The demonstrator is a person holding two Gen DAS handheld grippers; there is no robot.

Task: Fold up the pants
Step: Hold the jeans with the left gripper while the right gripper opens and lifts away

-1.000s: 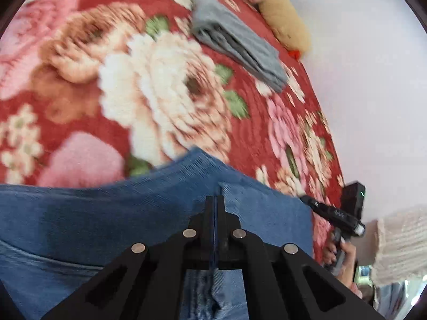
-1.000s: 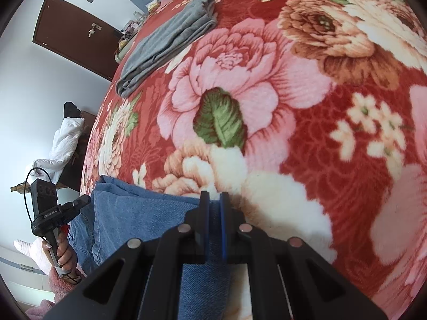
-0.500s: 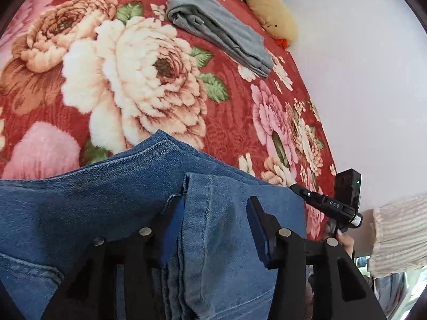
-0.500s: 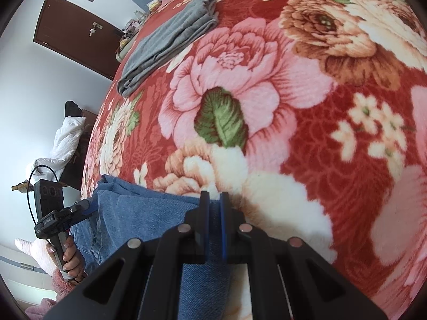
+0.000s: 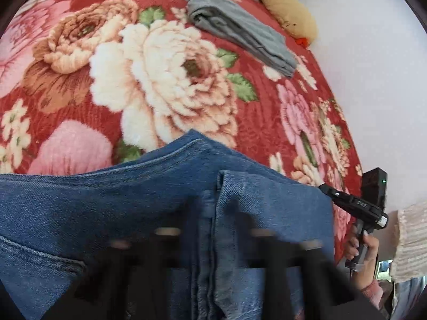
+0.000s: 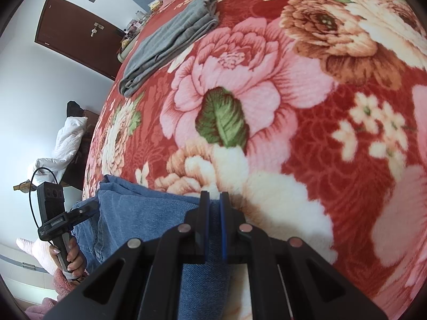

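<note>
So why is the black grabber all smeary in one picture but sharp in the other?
Left wrist view: the left gripper smears because its jaws have just been closing, with a fold of the jeans between them. Right wrist view: the right gripper is sharp, clamped on the jeans. Both views bulge the blanket.

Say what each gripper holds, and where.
Right gripper: shut on the jeans' edge. Left gripper: jaws just closing around a jeans fold; blurred, so grip unclear.

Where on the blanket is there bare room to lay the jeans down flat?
The wide stretch of floral blanket between the jeans and the folded grey garment is bare, as is the side to its right in the right wrist view. It is crowded at the far end, by the grey garment and a yellow plush toy.
</note>
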